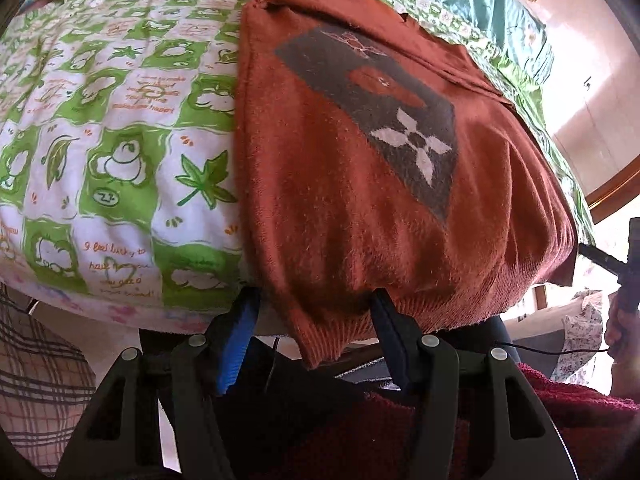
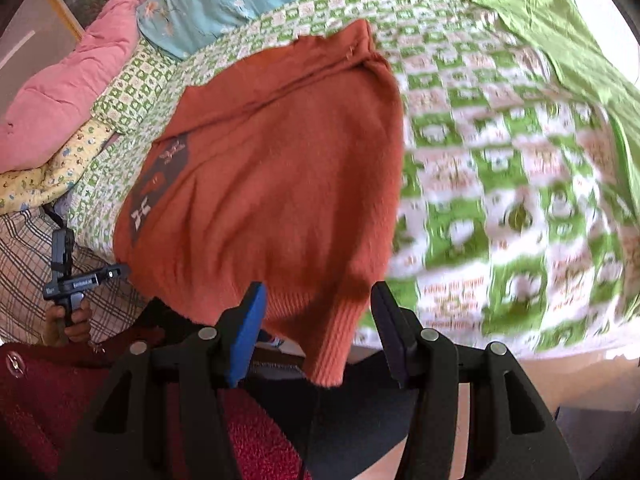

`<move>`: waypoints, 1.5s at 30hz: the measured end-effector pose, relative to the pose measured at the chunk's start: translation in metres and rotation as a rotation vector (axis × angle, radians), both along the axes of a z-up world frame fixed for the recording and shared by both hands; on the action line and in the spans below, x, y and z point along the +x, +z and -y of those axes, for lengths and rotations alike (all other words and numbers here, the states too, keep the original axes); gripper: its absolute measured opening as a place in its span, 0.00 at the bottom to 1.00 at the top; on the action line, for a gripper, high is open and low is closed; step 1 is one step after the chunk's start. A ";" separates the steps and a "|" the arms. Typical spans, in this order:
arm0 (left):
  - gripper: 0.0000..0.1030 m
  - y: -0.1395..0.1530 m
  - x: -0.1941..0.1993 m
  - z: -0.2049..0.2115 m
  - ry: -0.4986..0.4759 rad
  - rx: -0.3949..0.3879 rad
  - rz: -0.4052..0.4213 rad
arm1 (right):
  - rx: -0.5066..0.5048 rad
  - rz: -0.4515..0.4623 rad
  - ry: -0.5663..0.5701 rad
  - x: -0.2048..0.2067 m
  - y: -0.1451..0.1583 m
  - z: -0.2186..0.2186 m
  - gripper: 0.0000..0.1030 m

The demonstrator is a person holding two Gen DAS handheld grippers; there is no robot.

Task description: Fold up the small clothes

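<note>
Rust sweater lies on the green-check bedspread, hem hanging off the bed edge toward me, collar at 12 o'clock in both wrist views. The sides look already folded in: grey patch with the white flower faces up in the left view, while the right view shows it half covered by a plain folded-over panel.

Left gripper: jaws wide, straddling the near-left hem corner, one finger under the hem at 6 o'clock, nothing clamped. Right gripper: jaws wide too, ribbed cuff or hem corner dangling between the fingers, not pinched. The right view is motion-blurred on the bedspread side, so I can't tell exact contact there.

My read: next is to grab both hem corners and fold up toward the collar.

Risks:
- Knit is thick and stacked in layers. Closing on the top layer only would peel the side fold open during the lift.
- The dangling ribbed bit sits low between the right jaws; closing too high would miss it or catch only the edge, so it slips out.
- Hem overhangs the bed edge, so uneven pull from the two sides could drag the whole sweater off toward 6 o'clock.
- Left finger under the hem might snag the bedspread along with the knit.
</note>
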State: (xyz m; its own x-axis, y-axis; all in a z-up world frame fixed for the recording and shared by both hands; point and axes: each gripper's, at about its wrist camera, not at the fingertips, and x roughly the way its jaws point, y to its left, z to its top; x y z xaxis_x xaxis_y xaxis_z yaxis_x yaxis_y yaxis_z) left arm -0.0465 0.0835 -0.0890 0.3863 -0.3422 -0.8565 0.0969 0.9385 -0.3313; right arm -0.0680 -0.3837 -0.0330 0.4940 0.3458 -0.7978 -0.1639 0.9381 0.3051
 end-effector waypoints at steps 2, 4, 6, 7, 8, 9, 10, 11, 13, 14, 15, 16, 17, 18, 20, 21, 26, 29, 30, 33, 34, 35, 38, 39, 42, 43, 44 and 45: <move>0.61 0.001 0.002 0.001 -0.005 -0.007 0.001 | 0.006 -0.015 0.008 0.000 -0.006 0.001 0.54; 0.63 0.000 0.004 0.002 -0.019 -0.011 0.003 | 0.053 -0.028 0.015 0.001 -0.014 0.005 0.54; 0.63 0.000 0.005 0.005 -0.028 -0.002 0.004 | 0.102 -0.044 0.010 0.003 -0.022 0.009 0.54; 0.63 0.001 0.006 0.006 -0.031 -0.007 0.006 | 0.128 -0.055 0.009 0.004 -0.027 0.011 0.54; 0.58 0.001 0.006 0.007 -0.031 -0.016 0.011 | 0.151 -0.059 0.010 0.005 -0.031 0.012 0.48; 0.48 0.002 0.007 0.007 -0.029 -0.020 0.017 | 0.165 -0.059 0.010 0.004 -0.033 0.012 0.41; 0.44 0.002 0.008 0.009 -0.031 -0.019 0.024 | 0.177 -0.062 0.008 0.005 -0.037 0.013 0.22; 0.30 0.002 0.008 0.009 -0.034 -0.017 0.029 | 0.184 -0.070 0.003 0.005 -0.039 0.013 0.10; 0.10 0.004 0.006 0.007 -0.051 -0.025 0.038 | 0.202 -0.065 0.003 0.004 -0.040 0.013 0.10; 0.08 0.006 0.005 0.005 -0.061 -0.032 0.044 | 0.200 -0.056 0.012 0.001 -0.039 0.012 0.09; 0.07 0.010 0.003 0.005 -0.069 -0.032 0.060 | 0.195 -0.048 0.020 -0.001 -0.036 0.011 0.09; 0.07 0.013 0.000 0.004 -0.076 -0.033 0.071 | 0.200 -0.038 0.031 -0.003 -0.033 0.011 0.09; 0.06 0.017 -0.003 0.004 -0.089 -0.038 0.091 | 0.211 -0.026 0.040 -0.005 -0.030 0.011 0.08; 0.06 0.021 -0.006 0.004 -0.096 -0.045 0.106 | 0.225 -0.011 0.046 -0.008 -0.026 0.012 0.08; 0.06 0.030 -0.009 0.003 -0.111 -0.071 0.134 | 0.259 0.010 0.049 -0.010 -0.019 0.017 0.08; 0.06 0.035 -0.009 0.003 -0.117 -0.090 0.147 | 0.278 0.022 0.049 -0.011 -0.016 0.019 0.08; 0.05 0.064 -0.010 -0.006 -0.116 -0.123 0.229 | 0.340 0.087 0.076 -0.012 0.000 0.019 0.08; 0.04 0.084 -0.004 -0.009 -0.099 -0.146 0.280 | 0.376 0.140 0.090 -0.007 0.013 0.016 0.07; 0.04 0.092 -0.001 -0.012 -0.092 -0.161 0.303 | 0.387 0.157 0.088 -0.005 0.018 0.016 0.07; 0.04 0.111 0.008 -0.016 -0.069 -0.194 0.357 | 0.433 0.232 0.073 0.005 0.034 0.021 0.07; 0.04 0.117 0.012 -0.021 -0.058 -0.211 0.377 | 0.444 0.252 0.065 0.009 0.039 0.024 0.07; 0.04 0.123 0.017 -0.025 -0.042 -0.224 0.399 | 0.452 0.271 0.057 0.014 0.043 0.026 0.07; 0.04 0.135 0.039 -0.031 -0.002 -0.245 0.447 | 0.461 0.318 0.030 0.033 0.055 0.029 0.07; 0.04 0.137 0.046 -0.032 0.010 -0.245 0.455 | 0.456 0.335 0.024 0.044 0.061 0.028 0.07; 0.04 0.146 0.071 -0.037 0.064 -0.254 0.504 | 0.450 0.354 0.003 0.070 0.070 0.027 0.07; 0.04 0.148 0.080 -0.038 0.079 -0.252 0.520 | 0.452 0.362 -0.006 0.082 0.074 0.028 0.07; 0.03 0.151 0.091 -0.038 0.090 -0.250 0.529 | 0.449 0.370 -0.015 0.090 0.076 0.029 0.07; 0.04 0.151 0.101 -0.038 0.095 -0.249 0.531 | 0.442 0.378 -0.023 0.100 0.080 0.029 0.07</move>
